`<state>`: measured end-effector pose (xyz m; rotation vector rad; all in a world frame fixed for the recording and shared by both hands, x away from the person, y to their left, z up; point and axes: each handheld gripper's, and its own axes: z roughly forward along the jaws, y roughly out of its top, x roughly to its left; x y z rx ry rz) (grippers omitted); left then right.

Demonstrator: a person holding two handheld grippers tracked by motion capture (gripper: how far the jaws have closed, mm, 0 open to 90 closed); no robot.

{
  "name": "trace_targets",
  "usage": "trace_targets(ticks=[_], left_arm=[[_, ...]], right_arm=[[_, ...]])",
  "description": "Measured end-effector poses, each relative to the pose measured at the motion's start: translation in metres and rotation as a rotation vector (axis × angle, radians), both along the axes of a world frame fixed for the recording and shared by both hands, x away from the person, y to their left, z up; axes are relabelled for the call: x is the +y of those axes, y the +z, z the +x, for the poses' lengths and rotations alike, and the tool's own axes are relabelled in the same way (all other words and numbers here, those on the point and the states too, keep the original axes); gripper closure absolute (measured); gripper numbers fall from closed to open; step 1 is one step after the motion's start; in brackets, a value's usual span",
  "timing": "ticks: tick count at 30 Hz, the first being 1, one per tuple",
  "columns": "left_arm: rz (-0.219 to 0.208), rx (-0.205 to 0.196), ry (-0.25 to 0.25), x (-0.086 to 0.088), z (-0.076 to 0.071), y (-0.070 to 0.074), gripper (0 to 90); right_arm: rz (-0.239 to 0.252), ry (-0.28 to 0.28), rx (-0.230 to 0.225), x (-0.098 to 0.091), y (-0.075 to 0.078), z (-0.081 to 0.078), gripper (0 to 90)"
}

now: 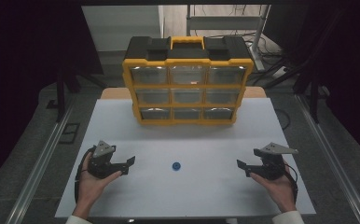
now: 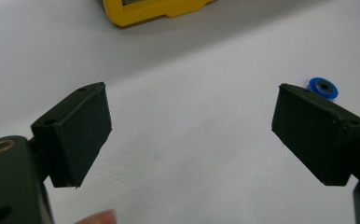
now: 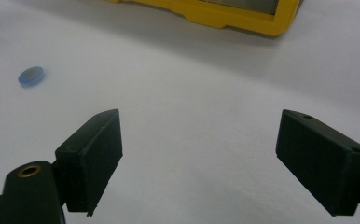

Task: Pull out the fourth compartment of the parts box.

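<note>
A yellow and black drawer organizer (image 1: pixel 187 84) stands upright at the far side of the white table (image 1: pixel 122 126), with a yellow carry handle on its black top and nine clear-fronted drawers in three rows of three facing the person. All nine drawers are pushed in; their fronts are glossy and dim, so what lies inside them cannot be told. The organizer's yellow base shows at the top edge of the left gripper view (image 2: pixel 155 10) and again along the top of the right gripper view (image 3: pixel 225 16). On the bare tabletop in front of the organizer, well apart from it, lies a small blue ring (image 1: pixel 176 166), flat on the surface, roughly midway between the two hands. In the left gripper view it sits just past the tip of the jaw on that view's right side (image 2: pixel 323 87), outside the gap, with a dark hole at its middle; in the right gripper view it lies far off to the upper left (image 3: pixel 31 76), blurred. The left gripper (image 1: pixel 128 164) rests low at the table's near left, held in the person's left hand (image 1: pixel 94 179), jaws spread wide with only bare table between them, pointing toward the ring. The right gripper (image 1: pixel 242 167) sits at the near right in the right hand (image 1: pixel 276 182), likewise released and holding nothing, jaws aimed inward at the ring. Nothing lies between either gripper and the ring, or between the ring and the organizer's drawers. Dark floor and metal rails flank the table.
</note>
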<state>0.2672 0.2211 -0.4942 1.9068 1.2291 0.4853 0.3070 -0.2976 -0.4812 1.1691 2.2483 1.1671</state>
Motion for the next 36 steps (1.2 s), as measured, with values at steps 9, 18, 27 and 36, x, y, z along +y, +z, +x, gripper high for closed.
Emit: trace_targets(ticks=[9,18,27,36], left_arm=[[0.013,0.011,0.001,0.003,-0.003,-0.005,12.0],[0.035,0.001,-0.013,0.004,-0.005,-0.005,12.3],[0.064,-0.031,-0.017,0.002,-0.002,-0.003,13.0],[0.117,-0.070,-0.023,-0.005,-0.003,-0.002,12.2]], right_arm=[[-0.020,-0.002,0.007,0.001,-0.005,0.007,16.5],[-0.011,0.003,0.017,0.007,-0.008,0.013,17.5],[-0.030,0.016,0.022,0.010,-0.009,0.009,17.3],[-0.024,0.013,0.036,0.011,-0.012,0.009,16.6]])
